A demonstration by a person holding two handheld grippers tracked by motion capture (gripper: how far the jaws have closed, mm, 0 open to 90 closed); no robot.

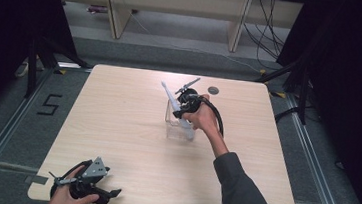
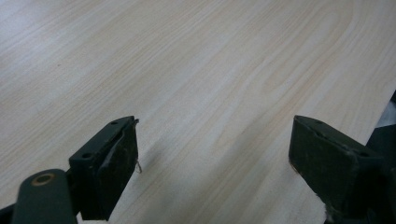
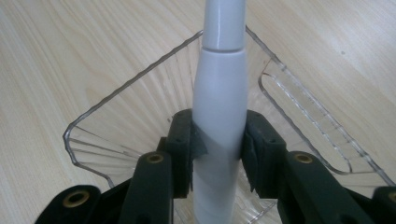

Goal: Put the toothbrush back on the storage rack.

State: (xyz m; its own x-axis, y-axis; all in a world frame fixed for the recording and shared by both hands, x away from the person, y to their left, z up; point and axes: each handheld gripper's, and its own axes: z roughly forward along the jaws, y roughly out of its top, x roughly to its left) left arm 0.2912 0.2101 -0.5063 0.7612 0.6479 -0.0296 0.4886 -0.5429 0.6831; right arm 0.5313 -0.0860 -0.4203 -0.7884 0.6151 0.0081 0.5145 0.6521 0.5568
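A white electric toothbrush (image 1: 172, 101) leans up and to the left out of a clear plastic holder (image 1: 174, 129) near the middle of the table. My right gripper (image 1: 184, 110) is shut on the toothbrush's handle (image 3: 219, 93), its jaws pressed to both sides just above the clear holder (image 3: 116, 121). The toothbrush's lower end sits inside the holder. At the table's front left corner my left gripper (image 1: 109, 195) lies low over the wood, held in a hand. Its jaws stand wide open over bare tabletop (image 2: 215, 186), with nothing between them.
The light wooden table (image 1: 116, 126) has a small dark round cap (image 1: 213, 90) near its far edge. Black curtains flank both sides. Floor tape, cables and wooden furniture legs lie beyond the far edge. The right forearm in a grey sleeve (image 1: 241, 188) crosses the front right.
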